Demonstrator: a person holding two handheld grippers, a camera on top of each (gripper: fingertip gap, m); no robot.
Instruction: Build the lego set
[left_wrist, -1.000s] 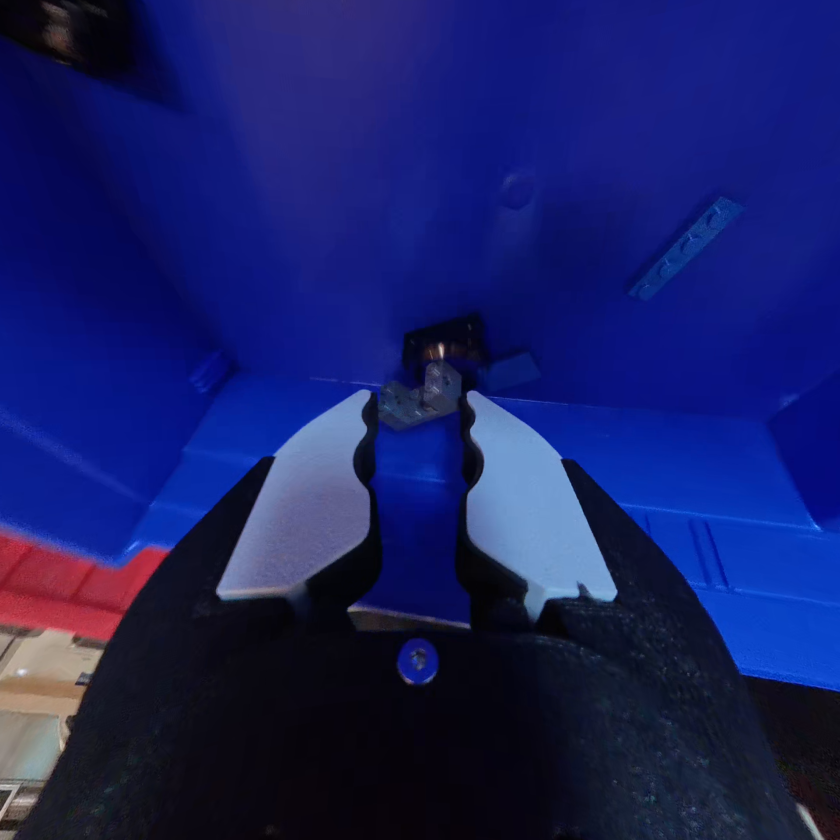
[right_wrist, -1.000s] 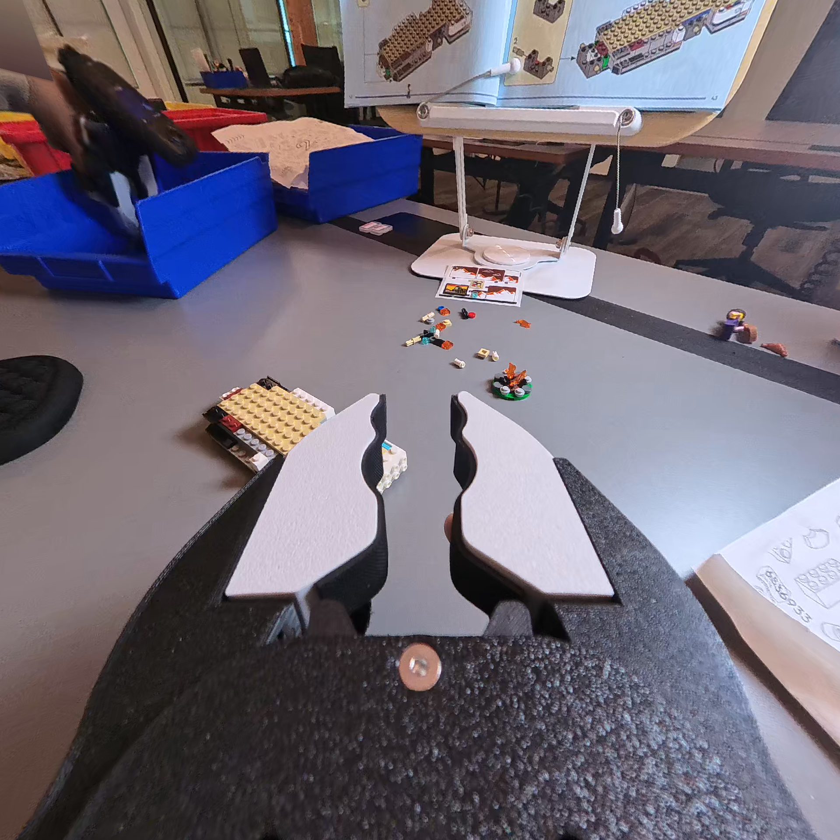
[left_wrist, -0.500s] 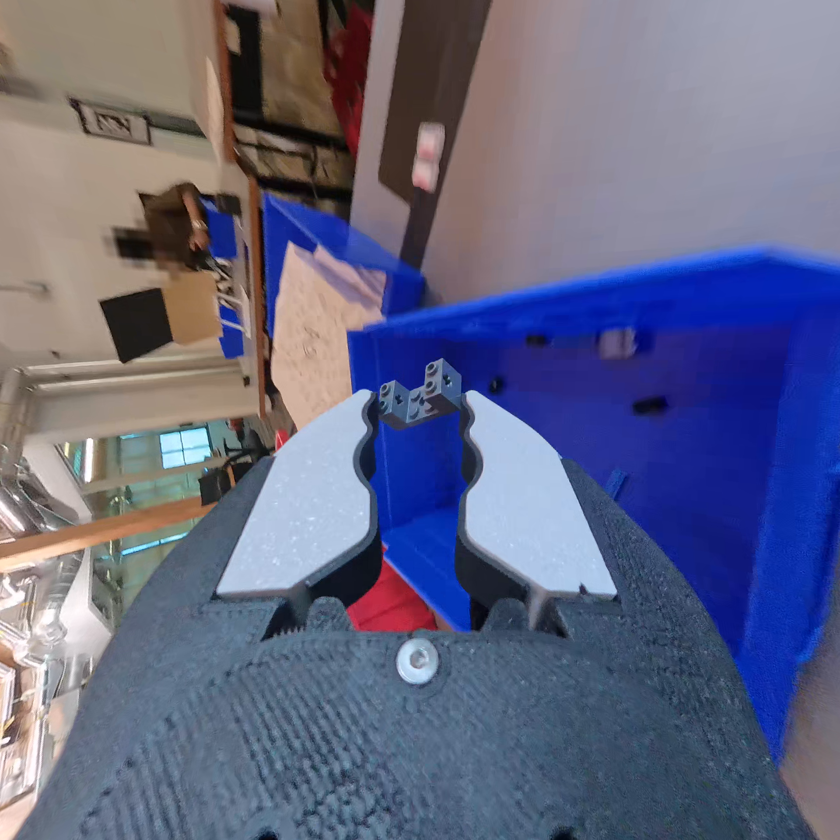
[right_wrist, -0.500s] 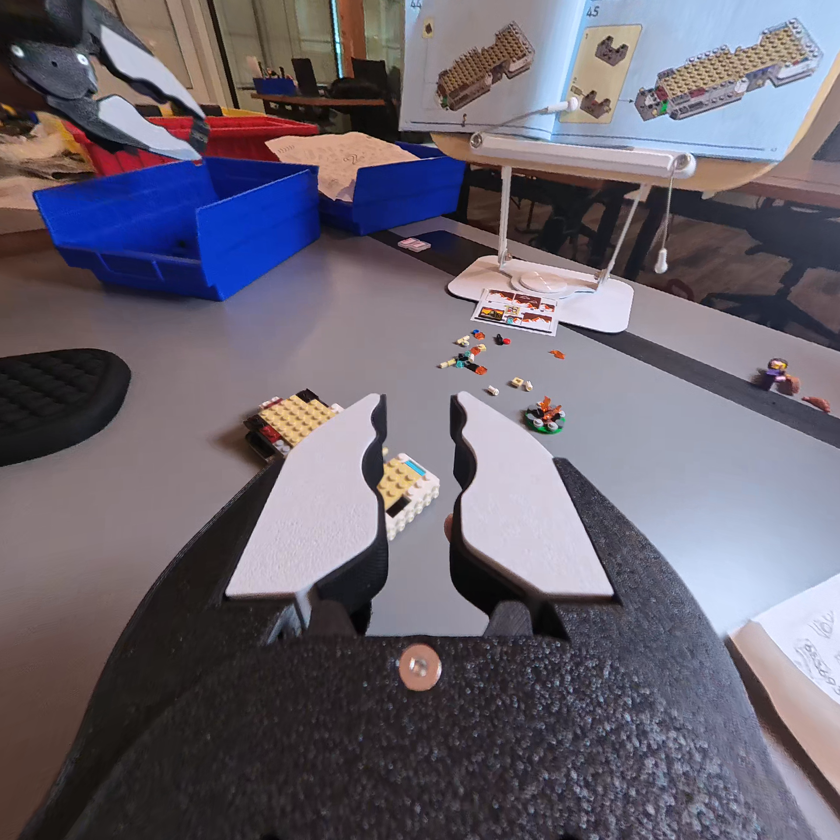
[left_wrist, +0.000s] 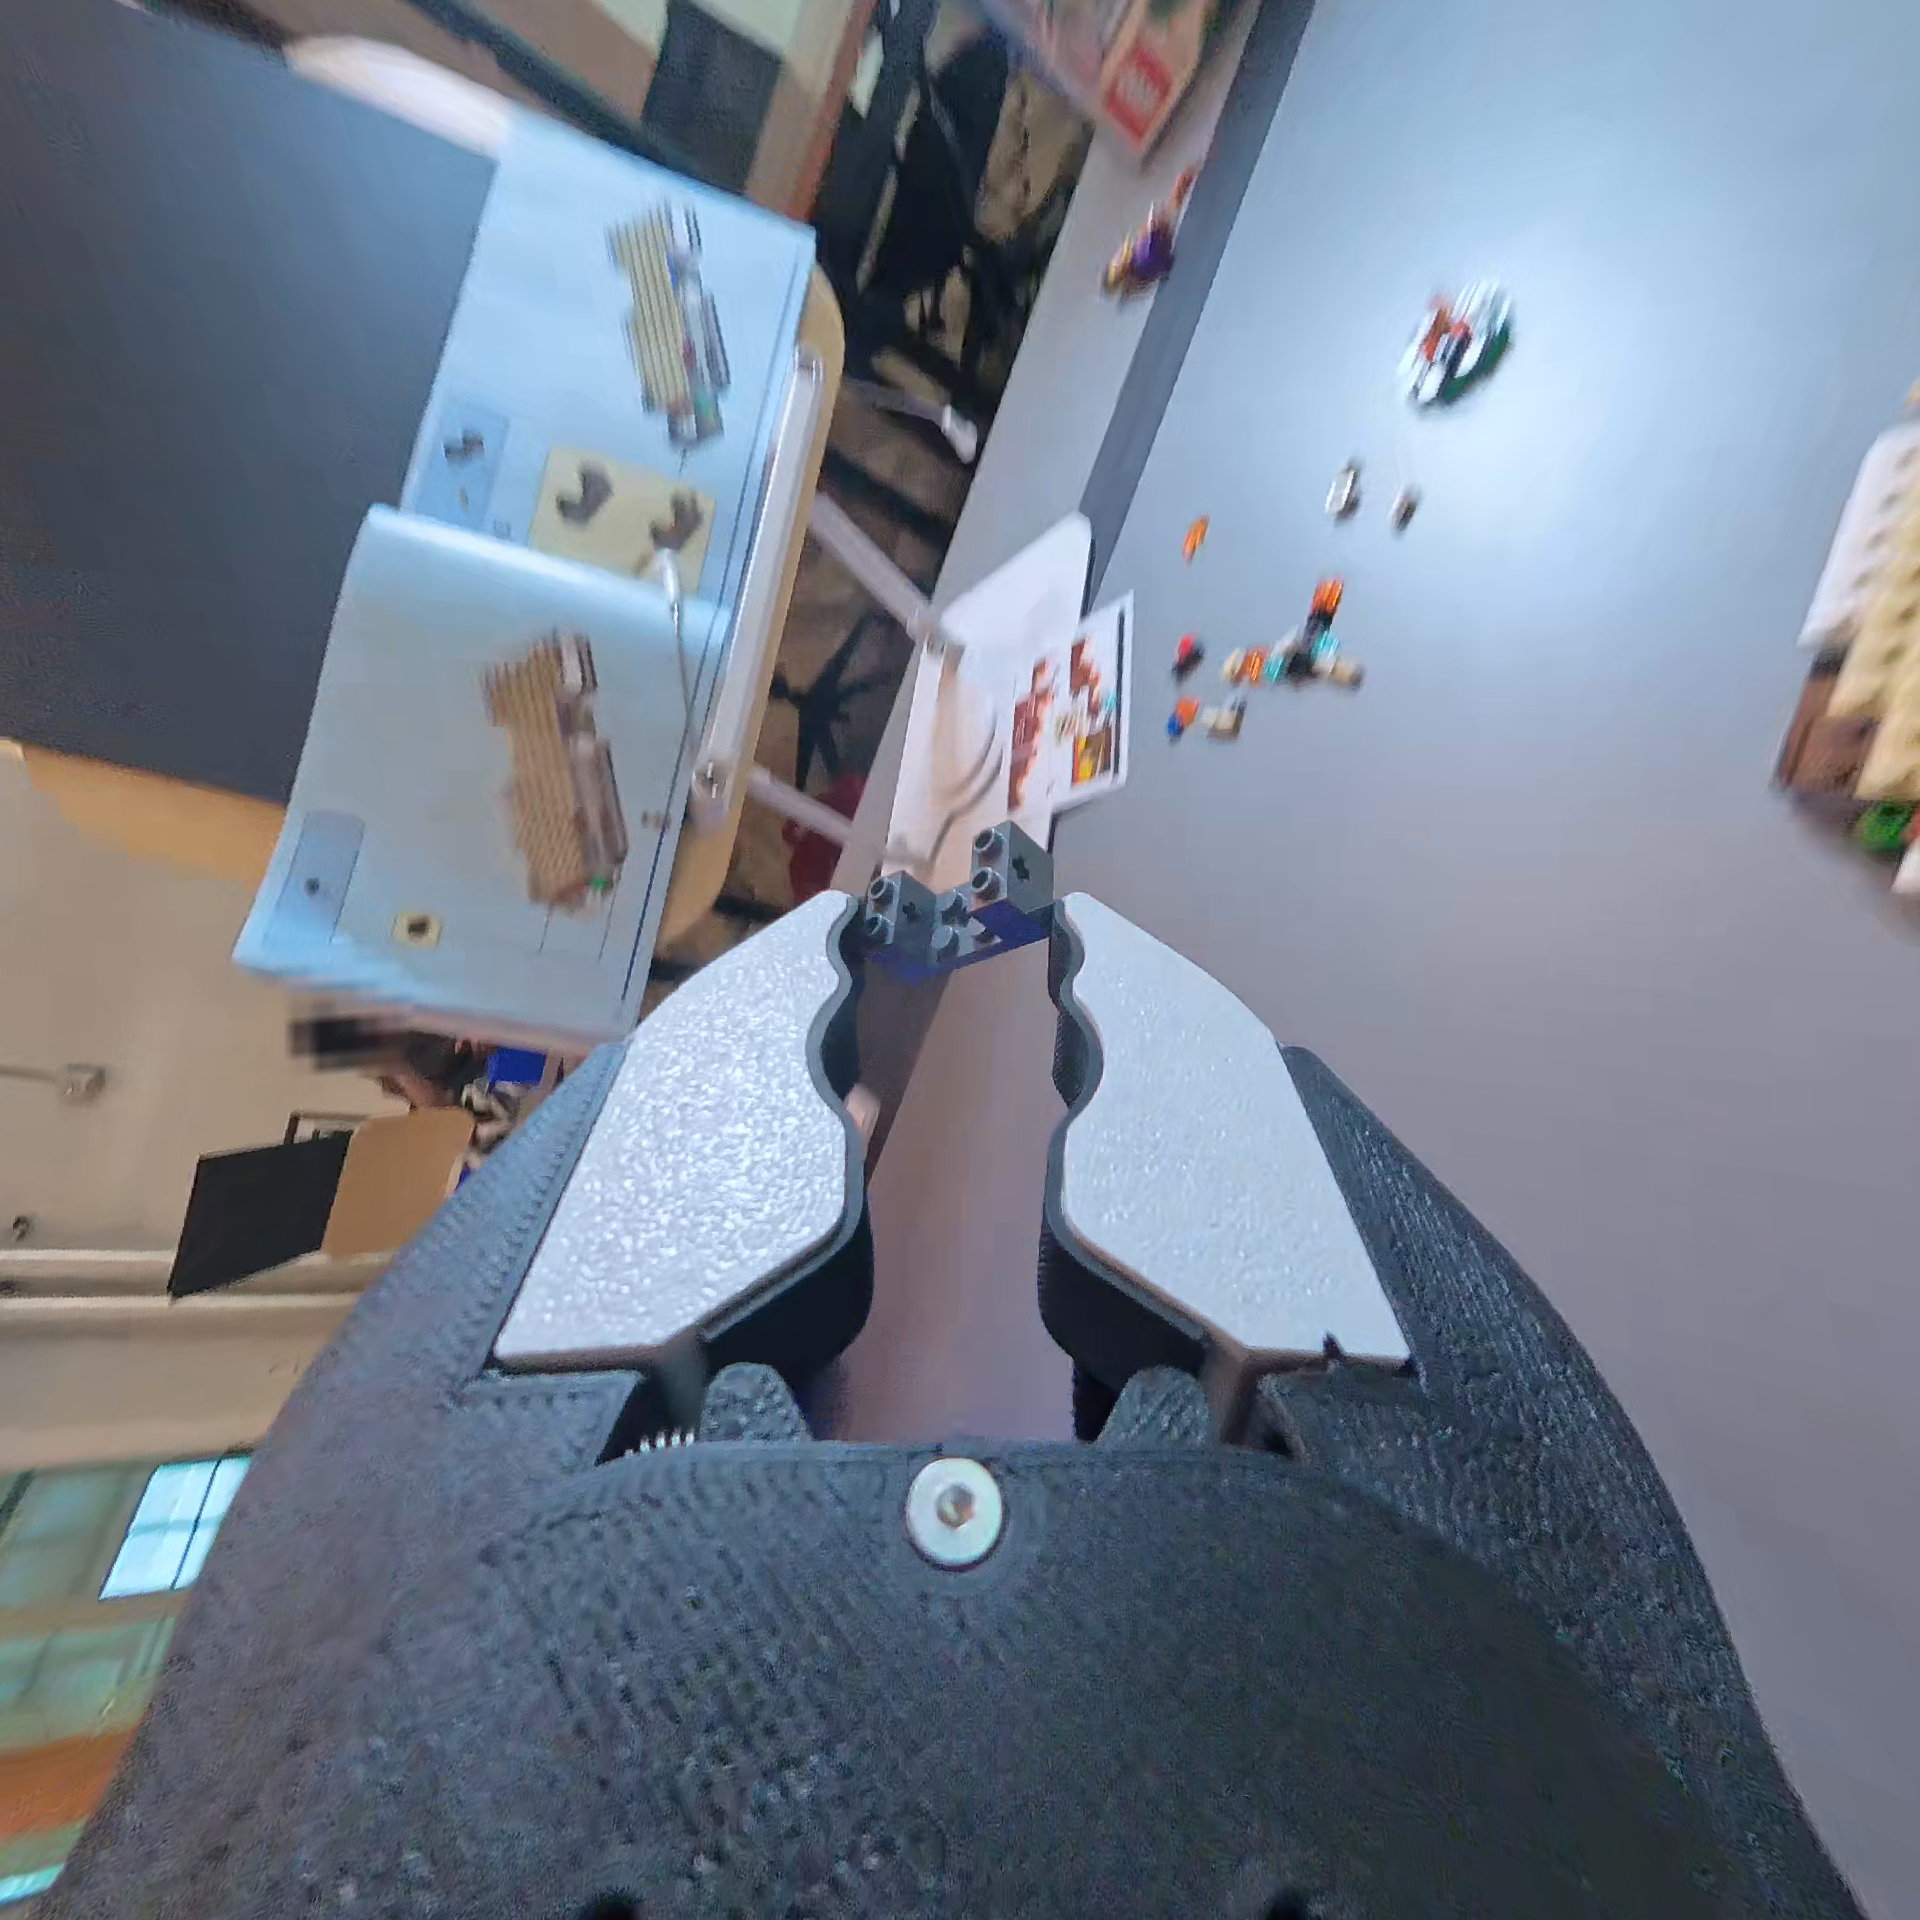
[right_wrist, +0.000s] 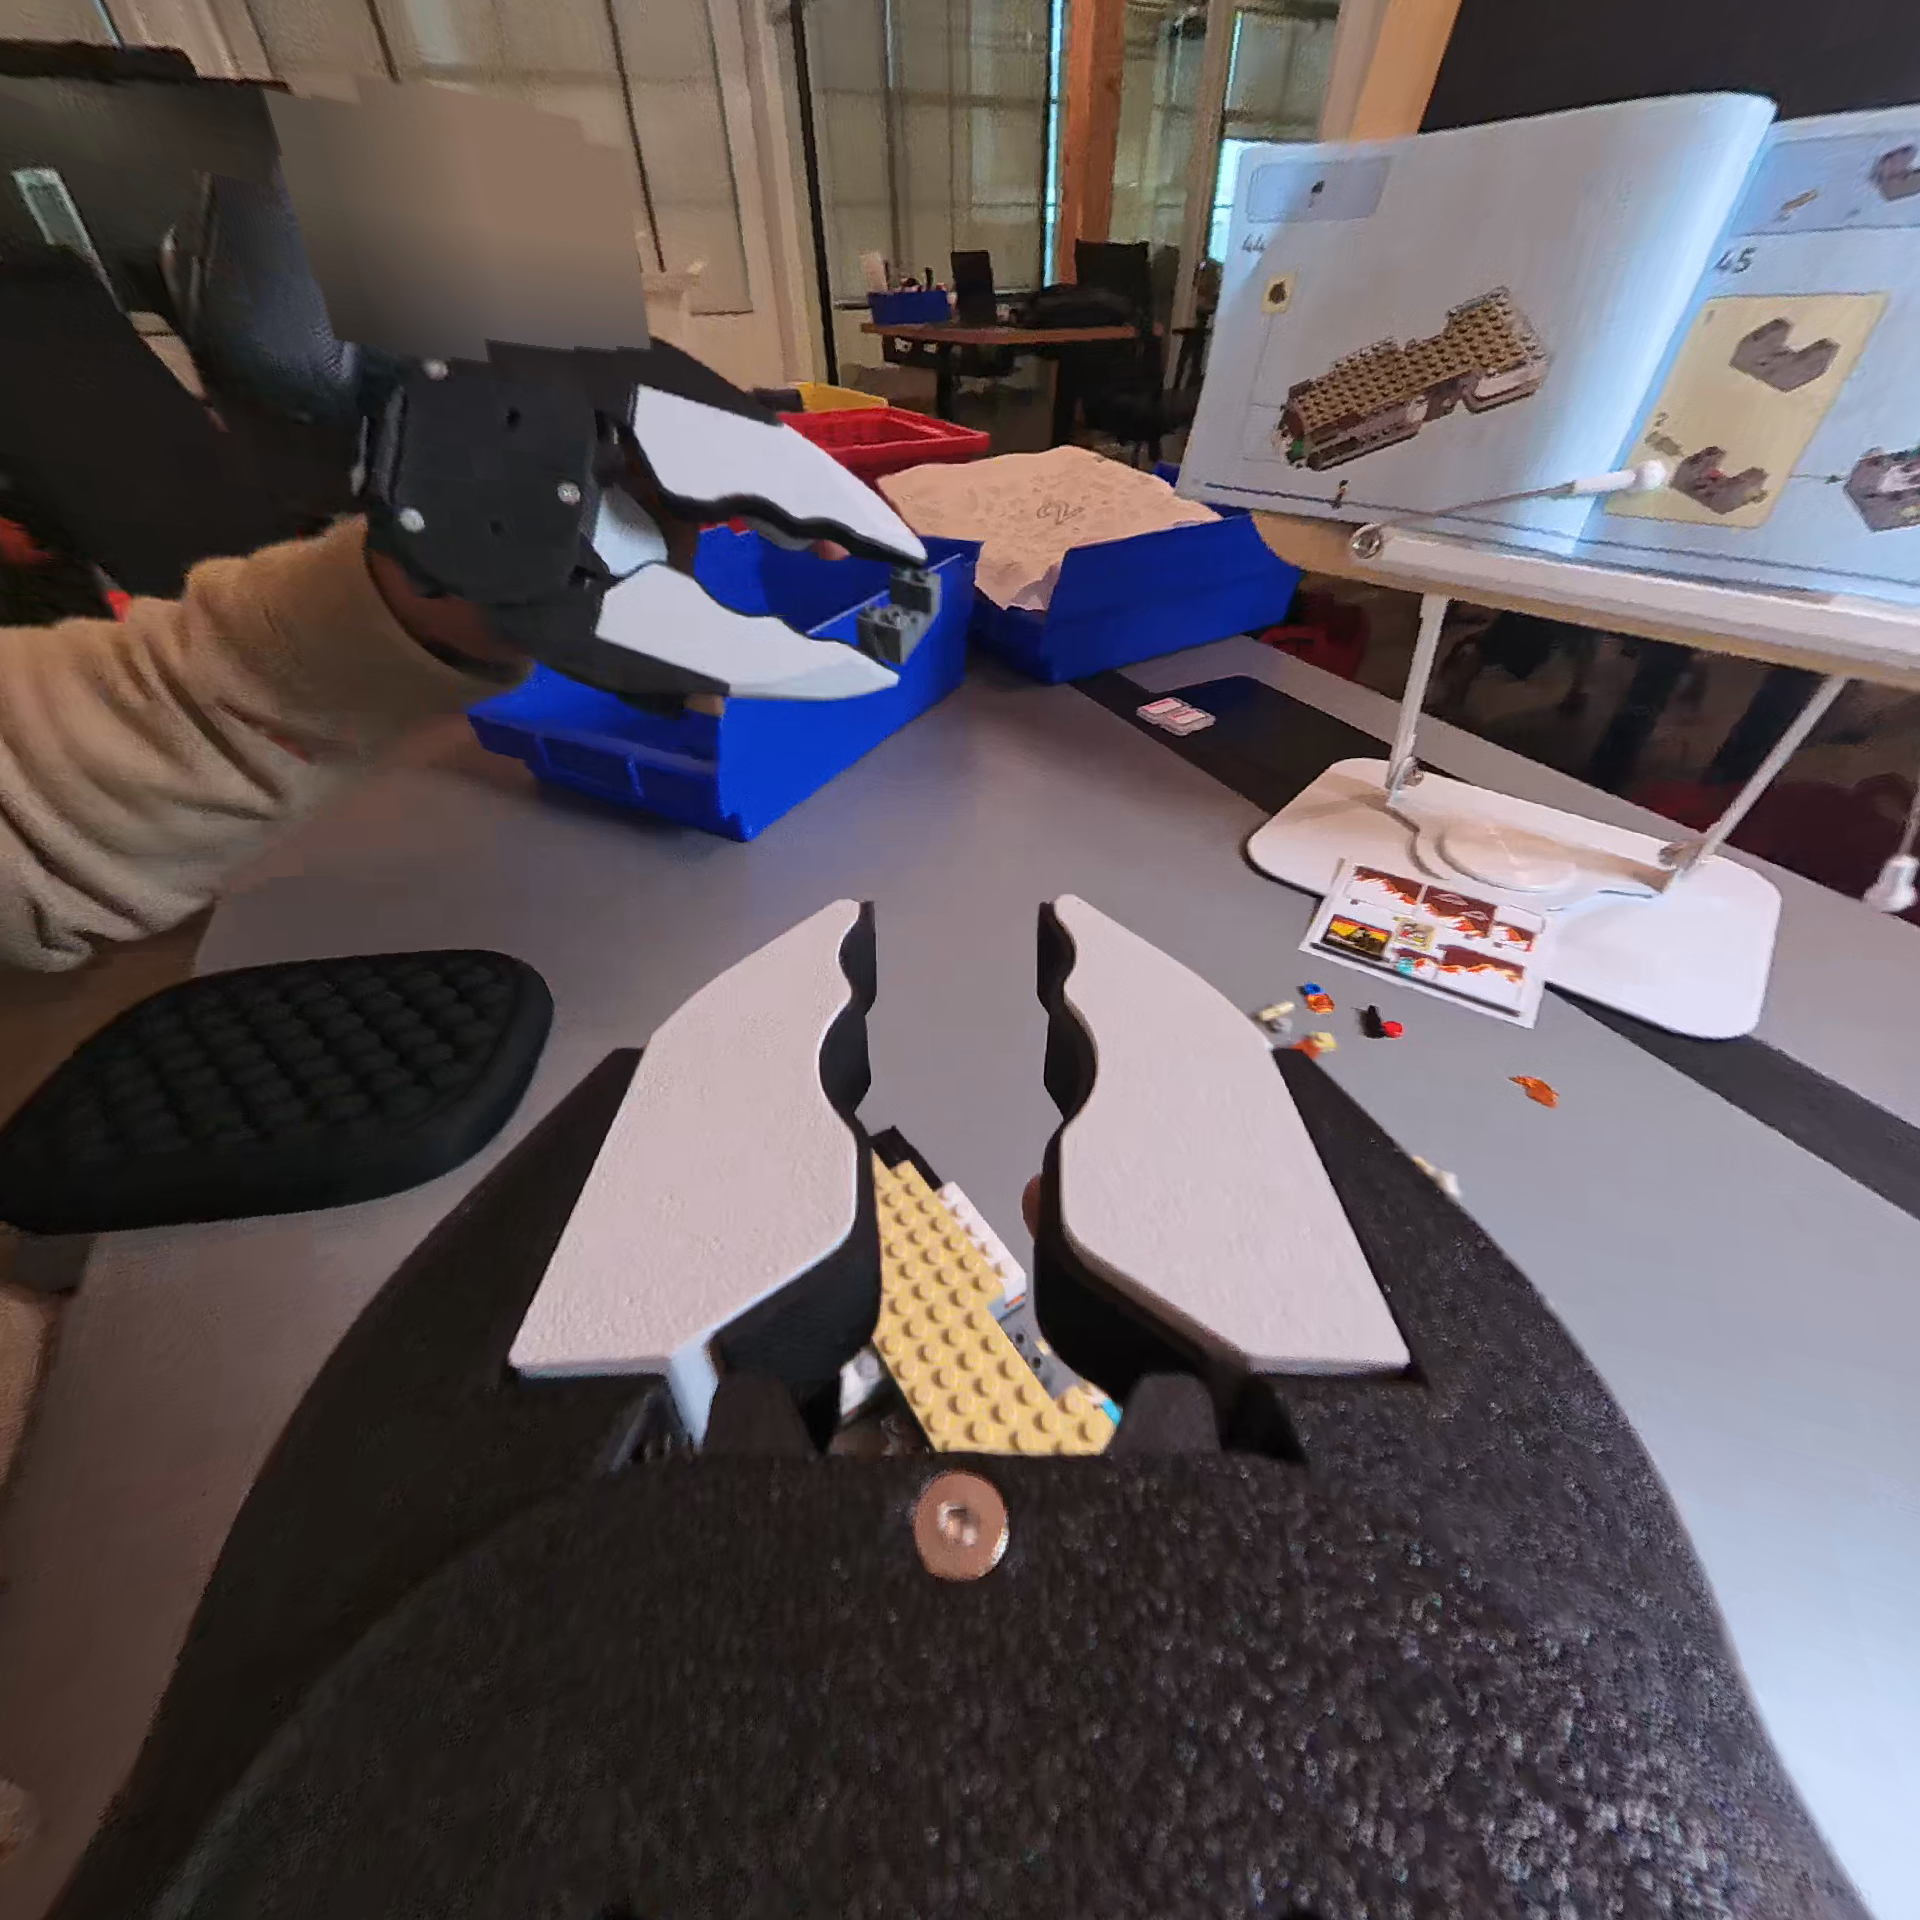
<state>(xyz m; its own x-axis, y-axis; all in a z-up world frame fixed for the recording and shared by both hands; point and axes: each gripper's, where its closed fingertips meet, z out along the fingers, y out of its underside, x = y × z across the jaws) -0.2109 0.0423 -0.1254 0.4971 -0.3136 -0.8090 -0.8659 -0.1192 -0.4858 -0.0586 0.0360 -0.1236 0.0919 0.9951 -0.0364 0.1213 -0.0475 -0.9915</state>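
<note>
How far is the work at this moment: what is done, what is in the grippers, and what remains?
Done: a tan studded brick model already stands partly built on the grey table. In hand: the left gripper pinches a dark grey stepped brick piece in the air, beside the blue bin. The right gripper is open, holding nothing, over the model. Left: the grey piece is not yet on the model; small loose pieces lie unused.

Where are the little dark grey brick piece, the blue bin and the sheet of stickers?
dark grey brick piece (left_wrist: 951, 909), left wrist view, its studded face.
blue bin (right_wrist: 800, 748), right wrist view, front corner.
sticker sheet (right_wrist: 1423, 940), right wrist view, its middle.
</note>
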